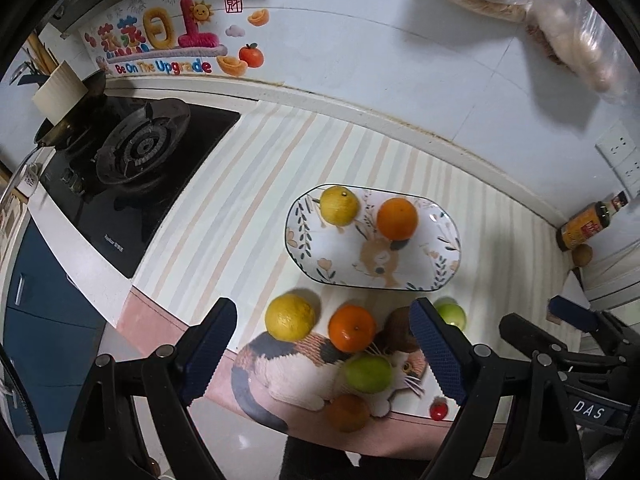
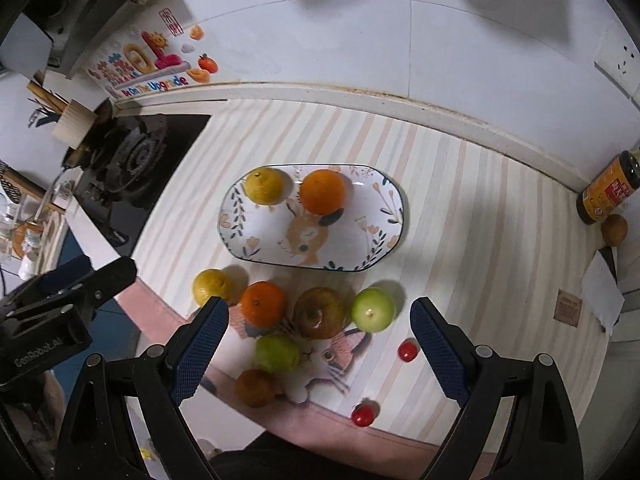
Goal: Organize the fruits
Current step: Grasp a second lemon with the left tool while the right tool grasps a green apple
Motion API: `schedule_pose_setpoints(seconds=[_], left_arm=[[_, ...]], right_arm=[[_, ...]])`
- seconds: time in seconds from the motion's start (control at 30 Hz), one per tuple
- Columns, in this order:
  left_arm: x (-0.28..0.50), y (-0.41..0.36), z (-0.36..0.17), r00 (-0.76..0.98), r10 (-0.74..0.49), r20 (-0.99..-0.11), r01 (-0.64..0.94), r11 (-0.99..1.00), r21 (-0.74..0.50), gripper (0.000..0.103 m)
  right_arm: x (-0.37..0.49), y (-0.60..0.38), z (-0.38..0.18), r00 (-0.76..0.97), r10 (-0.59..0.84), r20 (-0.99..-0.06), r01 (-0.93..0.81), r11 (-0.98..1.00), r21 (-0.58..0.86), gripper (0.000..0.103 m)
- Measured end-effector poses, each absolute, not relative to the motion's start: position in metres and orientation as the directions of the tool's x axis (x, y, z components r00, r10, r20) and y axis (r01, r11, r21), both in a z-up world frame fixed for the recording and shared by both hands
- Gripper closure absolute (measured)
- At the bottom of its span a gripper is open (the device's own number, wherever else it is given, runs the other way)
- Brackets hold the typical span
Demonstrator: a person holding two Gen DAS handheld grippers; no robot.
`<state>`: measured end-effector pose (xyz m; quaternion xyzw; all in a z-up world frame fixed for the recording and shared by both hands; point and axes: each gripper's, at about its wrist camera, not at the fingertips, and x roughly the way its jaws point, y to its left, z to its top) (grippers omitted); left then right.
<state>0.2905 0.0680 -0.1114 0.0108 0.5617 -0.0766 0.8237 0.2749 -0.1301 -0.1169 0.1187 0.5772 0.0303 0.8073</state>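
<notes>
I hold both the left gripper (image 1: 324, 354) and right gripper (image 2: 320, 350) with jaws spread and empty above the loose fruits (image 2: 262, 304) on the bench (image 2: 460, 248), near the plate (image 2: 360, 236) carrying a lemon (image 2: 263, 186) and an orange (image 2: 322, 192).

I see a white plate (image 2: 390, 200) with leaf border and rabbit print; one yellow fruit (image 2: 264, 185), one orange fruit (image 2: 322, 192). Worktop (image 2: 460, 208) pastel-striped; gripper pads (image 2: 196, 354) dark blue.

"Be On The Upgrade" on colourful wall sticker (image 1: 160, 46), "DAS" on black right gripper body (image 1: 588, 412), "GenRobot.AI" on black left gripper body (image 2: 38, 354)
</notes>
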Motion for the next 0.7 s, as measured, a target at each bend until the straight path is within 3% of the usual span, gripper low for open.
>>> schedule_pose_setpoints(seconds=[0.23,0.3,0.53,0.7], left_arm=[[0.294,0.07,-0.119,0.354,-0.115,-0.928,0.125,0.989,-0.075,0.013],[0.299,0.072,-0.13,0.342,-0.095,-0.935,0.121,0.991,-0.057,0.002],[0.325,0.094,-0.208,0.209,0.019,-0.978,0.061,0.998,0.033,0.002],[0.337,0.103,-0.251,0.11,-0.001,-0.994,0.029,1.0,0.002,0.002]], right_arm=[[0.278,-0.145,-0.136,0.297,0.203,-0.933,0.129,0.959,0.25,0.009],[0.283,-0.154,-0.156,0.264,0.204,-0.943,0.162,0.954,0.252,0.009],[0.299,-0.191,-0.257,0.126,0.298,-0.946,0.356,0.877,0.323,0.009],[0.302,-0.197,-0.306,0.068,0.359,-0.931,0.449,0.822,0.35,0.01]])
